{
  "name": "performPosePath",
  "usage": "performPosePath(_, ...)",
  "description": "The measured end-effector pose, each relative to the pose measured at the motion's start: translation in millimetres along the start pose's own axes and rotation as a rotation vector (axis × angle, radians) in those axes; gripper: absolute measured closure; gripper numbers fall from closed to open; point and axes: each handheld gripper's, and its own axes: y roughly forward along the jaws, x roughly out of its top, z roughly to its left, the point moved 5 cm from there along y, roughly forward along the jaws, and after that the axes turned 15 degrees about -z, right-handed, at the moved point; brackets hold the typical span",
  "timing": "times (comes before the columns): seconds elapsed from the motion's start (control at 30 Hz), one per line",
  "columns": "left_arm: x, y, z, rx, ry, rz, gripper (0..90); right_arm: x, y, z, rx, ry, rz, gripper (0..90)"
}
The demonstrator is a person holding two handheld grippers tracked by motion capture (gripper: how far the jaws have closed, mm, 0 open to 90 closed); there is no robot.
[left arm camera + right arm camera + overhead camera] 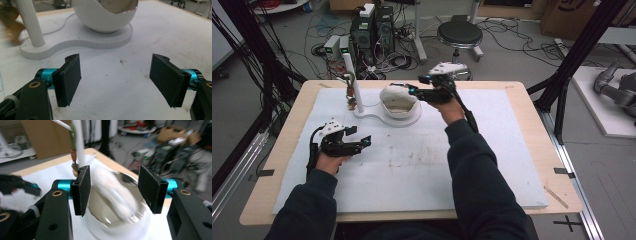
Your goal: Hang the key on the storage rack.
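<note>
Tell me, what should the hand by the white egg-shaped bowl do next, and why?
Probably lower the right gripper onto the white broken-egg-shaped bowl's rim and close. Its jaws stand open above the bowl's hollow, gripping nothing, while the left gripper waits open over the white foam mat.

Honestly can't read any text, label or brand here. There's some big dark print on a cardboard box [569,15] upper right, but it's cut off.

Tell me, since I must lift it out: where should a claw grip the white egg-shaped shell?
Probably the jagged upper rim of the white egg-shaped shell, coming from above: it sits upright in its base, open-topped, and its round wall offers no flats.
</note>
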Motion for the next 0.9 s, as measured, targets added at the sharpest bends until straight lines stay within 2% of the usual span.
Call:
performPosePath(0.07, 2.1, 0.7, 0.1, 0.001, 0.000, -0.018, 25.2, -10.9, -20.9, -10.0, -0.033, 0.001, 0.007, 37.5)
performPosePath(0.1, 2.9, 0.9, 0.2, 0.001, -0.002, -0.026, 24.8, -22.6, -41.5, -19.7, -0.073, 0.022, 0.038, 30.5)
performPosePath(0.13, 3.8, 0.9, 0.2, 0.002, -0.003, -0.038, 24.1, -28.5, -52.3, -23.7, -0.088, 0.025, 0.048, 28.9)
performPosePath(0.17, 4.7, 1.0, 0.1, 0.002, -0.006, -0.046, 24.1, -28.5, -52.3, -23.7, -0.088, 0.025, 0.048, 28.9)
performPosePath(0.3, 7.8, 1.3, 0.5, -0.004, -0.008, -0.082, 23.1, -52.8, -97.0, -35.2, -0.158, 0.027, 0.071, 22.0)
performPosePath(0.33, 7.8, 1.7, 1.1, -0.004, -0.017, -0.084, 23.1, -64.1, -119.2, -39.5, -0.190, 0.030, 0.079, 21.7)
performPosePath(0.37, 7.8, 1.7, 1.1, -0.004, -0.017, -0.084, 23.1, -69.4, -130.1, -41.2, -0.206, 0.035, 0.081, 21.7)
performPosePath(0.4, 7.4, 1.7, 1.1, -0.004, -0.018, -0.078, 23.1, -69.4, -130.1, -41.2, -0.206, 0.035, 0.081, 21.7)
performPosePath(0.43, 7.2, 1.8, 0.3, -0.007, -0.017, -0.075, 23.1, -79.2, -149.6, -44.5, -0.225, 0.049, 0.067, 21.7)
performPosePath(0.47, 7.2, 1.8, 0.3, -0.007, -0.017, -0.075, 23.1, -84.0, -158.0, -45.7, -0.232, 0.053, 0.068, 21.7)
performPosePath(0.53, 7.3, 2.0, -1.1, -0.011, -0.016, -0.075, 23.1, -91.5, -170.4, -47.9, -0.250, 0.058, 0.072, 21.7)
performPosePath(0.57, 7.1, 2.4, -1.7, -0.012, -0.011, -0.071, 23.1, -91.5, -170.4, -47.9, -0.250, 0.058, 0.072, 21.7)
performPosePath(0.63, 6.7, 2.9, -2.4, -0.014, -0.008, -0.066, 23.1, -102.5, -186.0, -50.7, -0.277, 0.060, 0.088, 21.7)
performPosePath(0.73, 6.5, 3.5, -2.7, -0.014, -0.009, -0.068, 23.1, -108.2, -191.6, -52.0, -0.292, 0.058, 0.101, 21.7)
performPosePath(0.9, 7.6, 1.9, -1.2, -0.010, -0.014, -0.075, 23.1, -123.6, -196.9, -50.1, -0.313, 0.050, 0.155, 21.7)
